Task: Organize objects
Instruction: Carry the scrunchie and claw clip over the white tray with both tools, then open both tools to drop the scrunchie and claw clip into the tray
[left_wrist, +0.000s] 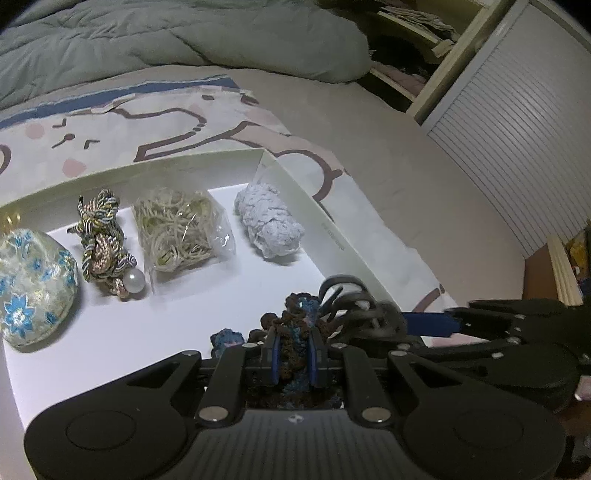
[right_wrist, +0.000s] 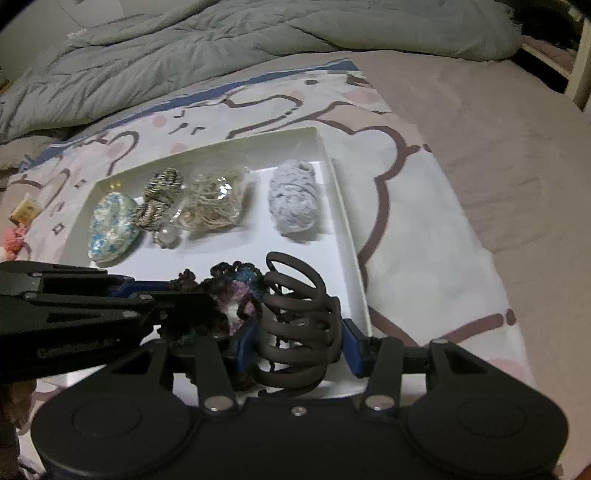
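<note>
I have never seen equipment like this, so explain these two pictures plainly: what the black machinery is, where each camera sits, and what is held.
Those are two hand-held grippers; a person carries one in each hand. Each picture comes from a fisheye camera on a gripper, looking along its jaws. The left gripper is shut on a dark crocheted piece. The right gripper has a black claw hair clip between its jaws; whether they press it is unclear. Both hang over a white box on a bed. In it: a floral pouch, a braided cord with a pearl, a bag of string, and a pale knitted roll.
</note>
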